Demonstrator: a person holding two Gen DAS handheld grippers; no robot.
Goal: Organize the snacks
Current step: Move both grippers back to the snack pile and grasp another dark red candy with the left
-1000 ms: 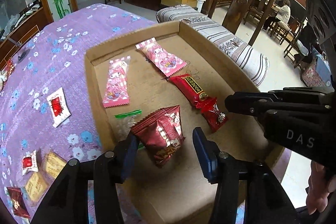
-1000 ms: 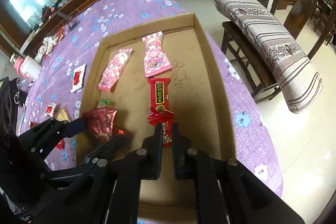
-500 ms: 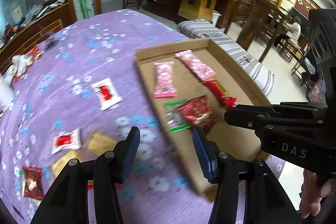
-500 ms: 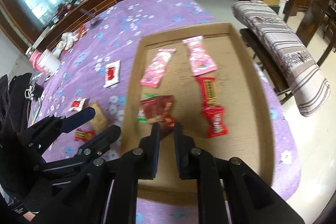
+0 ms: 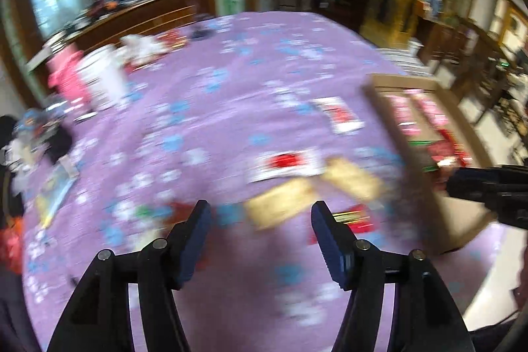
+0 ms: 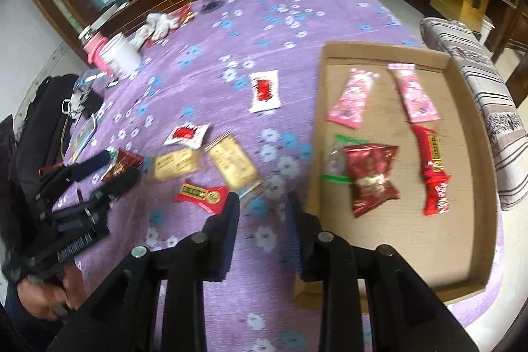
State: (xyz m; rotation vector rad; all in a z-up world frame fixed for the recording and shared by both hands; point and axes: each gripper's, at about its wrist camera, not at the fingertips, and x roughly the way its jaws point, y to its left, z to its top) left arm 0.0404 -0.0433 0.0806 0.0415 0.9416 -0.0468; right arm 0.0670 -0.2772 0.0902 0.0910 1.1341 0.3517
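Loose snacks lie on the purple flowered cloth [image 6: 250, 9]: two gold packets [image 6: 234, 165], two white packets with red prints [image 6: 265, 89], a red bar [image 6: 201, 195] and a dark red packet [image 6: 122, 160]. The cardboard tray [image 6: 379, 50] holds two pink packets [image 6: 353, 101], red bars [image 6: 432, 150], a dark red bag [image 6: 371, 177] and a clear green-edged packet [image 6: 335, 160]. My left gripper [image 5: 260, 213] hovers over the blurred gold packets [image 5: 280, 203], its jaws opening and empty. My right gripper [image 6: 262, 203] hangs just left of the tray's edge, jaws opening, nothing between them.
A white cup [image 6: 118, 56] and a pink container [image 6: 94, 51] stand at the far left of the table. A black bag [image 6: 39, 121] lies off the left edge. A striped cushioned bench [image 6: 488, 108] runs beside the tray on the right.
Both grippers swung left, from above the tray to above the loose snacks on the cloth. The dark red bag stayed in the tray. The right jaws parted; the left jaws widened.
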